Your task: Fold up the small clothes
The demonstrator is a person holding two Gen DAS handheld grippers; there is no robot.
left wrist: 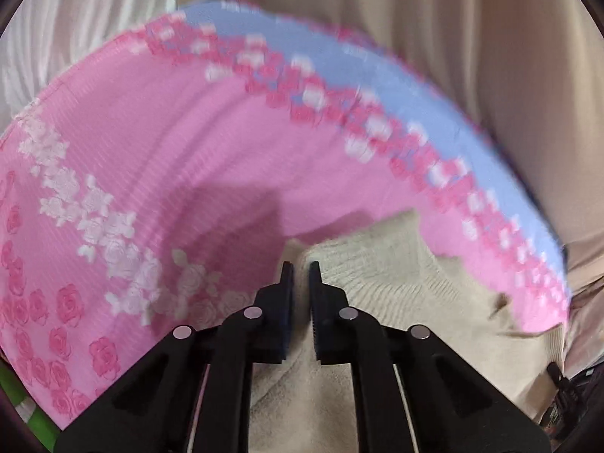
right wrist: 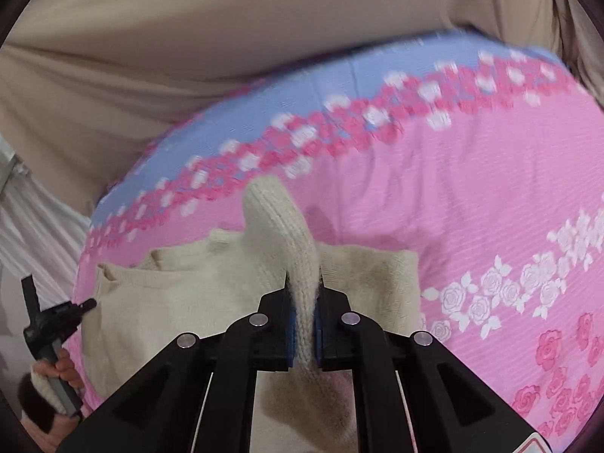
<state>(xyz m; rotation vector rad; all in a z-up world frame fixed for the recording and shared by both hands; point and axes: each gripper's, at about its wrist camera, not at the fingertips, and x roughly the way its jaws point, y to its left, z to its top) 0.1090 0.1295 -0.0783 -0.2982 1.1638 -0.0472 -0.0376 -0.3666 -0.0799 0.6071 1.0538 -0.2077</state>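
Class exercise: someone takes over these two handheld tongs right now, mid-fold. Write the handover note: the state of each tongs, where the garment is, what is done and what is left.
Right tongs: shut on a ribbed part of the cream knit sweater, likely a sleeve or cuff, raised above the body.
Left tongs: nearly closed over the sweater near its edge; no fabric visible between them.
The sweater lies on the pink floral bedspread.
Done: a grip on the ribbed part. How far the fold has gone cannot be told.
Left: lay the ribbed part across the body, then finish folding.

Both tongs point steeply down. Right tongs (right wrist: pixel 304 283) pinched tight on a knit fold; left tongs (left wrist: pixel 301 268) nearly closed, nothing between them. Hand (right wrist: pixel 56 372) at eight o'clock grips the handle.
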